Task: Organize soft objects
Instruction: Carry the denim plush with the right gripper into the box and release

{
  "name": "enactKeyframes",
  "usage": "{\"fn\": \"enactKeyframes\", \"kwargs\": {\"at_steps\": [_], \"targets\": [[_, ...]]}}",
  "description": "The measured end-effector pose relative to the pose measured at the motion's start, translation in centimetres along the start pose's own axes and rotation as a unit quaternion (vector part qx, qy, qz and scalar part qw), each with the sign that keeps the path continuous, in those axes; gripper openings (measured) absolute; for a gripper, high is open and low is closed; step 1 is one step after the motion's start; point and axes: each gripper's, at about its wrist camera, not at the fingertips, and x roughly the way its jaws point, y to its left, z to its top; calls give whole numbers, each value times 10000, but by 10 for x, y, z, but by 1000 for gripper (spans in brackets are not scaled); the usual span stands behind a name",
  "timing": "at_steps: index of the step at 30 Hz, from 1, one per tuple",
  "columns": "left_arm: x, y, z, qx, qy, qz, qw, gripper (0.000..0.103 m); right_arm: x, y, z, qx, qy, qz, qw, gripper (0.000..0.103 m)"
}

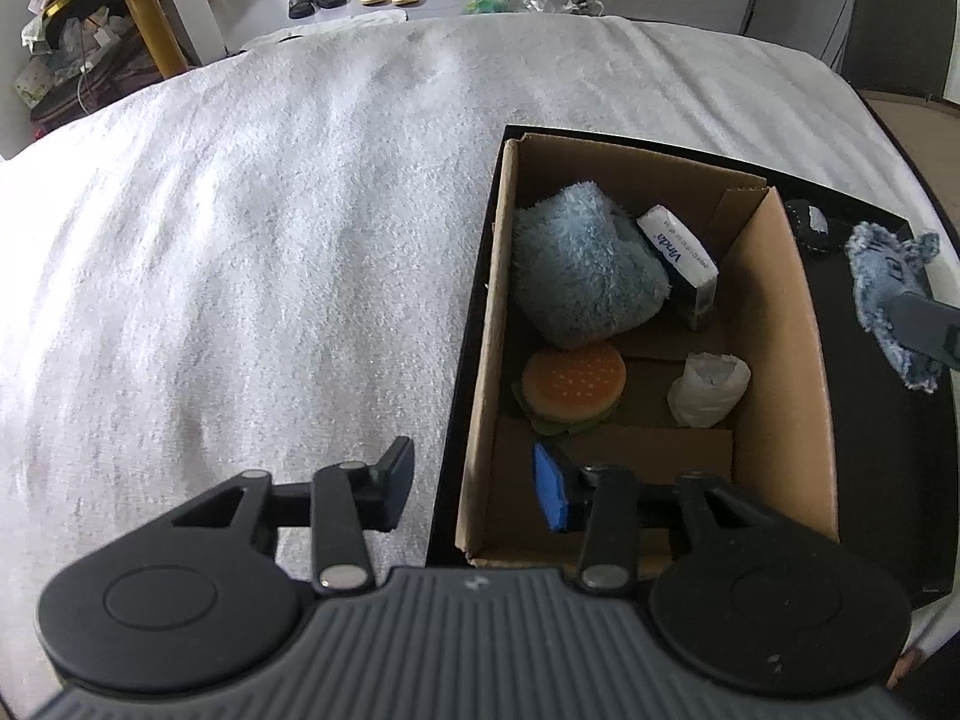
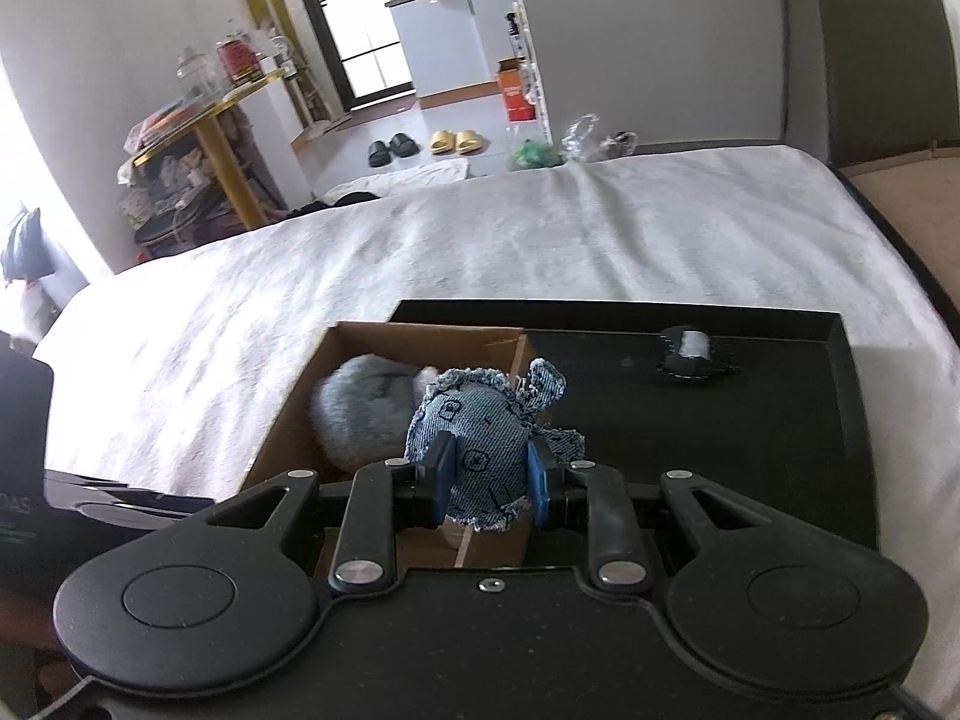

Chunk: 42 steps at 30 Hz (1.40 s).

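Right tool (image 2: 487,483): clenched on the denim toy (image 2: 480,450), pads pressing its lower sides, frayed hem hanging below. It is held in the air over the seam between the carton (image 2: 288,420) and the black tray (image 2: 780,420), tool angled down and forward.

Left tool (image 1: 474,489): released, nothing between its jaws; they straddle the carton's left wall, one finger over the bed (image 1: 270,240), the blue-padded one inside the carton. It points steeply down.

Carton contents: blue plush (image 1: 582,276), tissue pack (image 1: 678,249), burger toy (image 1: 570,390), white wad (image 1: 708,390). A small dark item (image 1: 807,225) lies on the tray, well apart from the toy.

Risks, judged:
- The toy is soft and gripped low; it may squeeze out or sag, and could land on the tray, not in the carton, if let go over the seam.
- The carton's near wall is close under the toy; a low carry could catch the hem and shift the carton.
- The left tool, astride the wall, could tip or drag the carton if moved sideways.
- The two tools could crowd each other over the carton.
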Motion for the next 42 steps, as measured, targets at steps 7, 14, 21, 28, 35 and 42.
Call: {"fn": "enactKeyframes", "kwargs": {"at_steps": [7,14,21,28,35,42], "targets": [[7,7,-3,-44,112,-177,9998,24,6,18,0,-89,184,217,9996,26],[17,14,-10,-13,326,-379,9987,11,16,33,0,-93,492,445,9978,27],[19,19,-13,-41,338,-597,9976,10,26,47,-5,-106,722,553,9958,27],[22,25,-10,-106,377,-756,9964,10,37,53,-10,26,971,659,9931,28],[23,27,-9,-111,408,-821,9957,10,45,59,-11,255,1114,853,9898,33],[23,26,-8,-85,466,-834,9954,11,50,56,-12,391,1160,736,9897,60]]}}
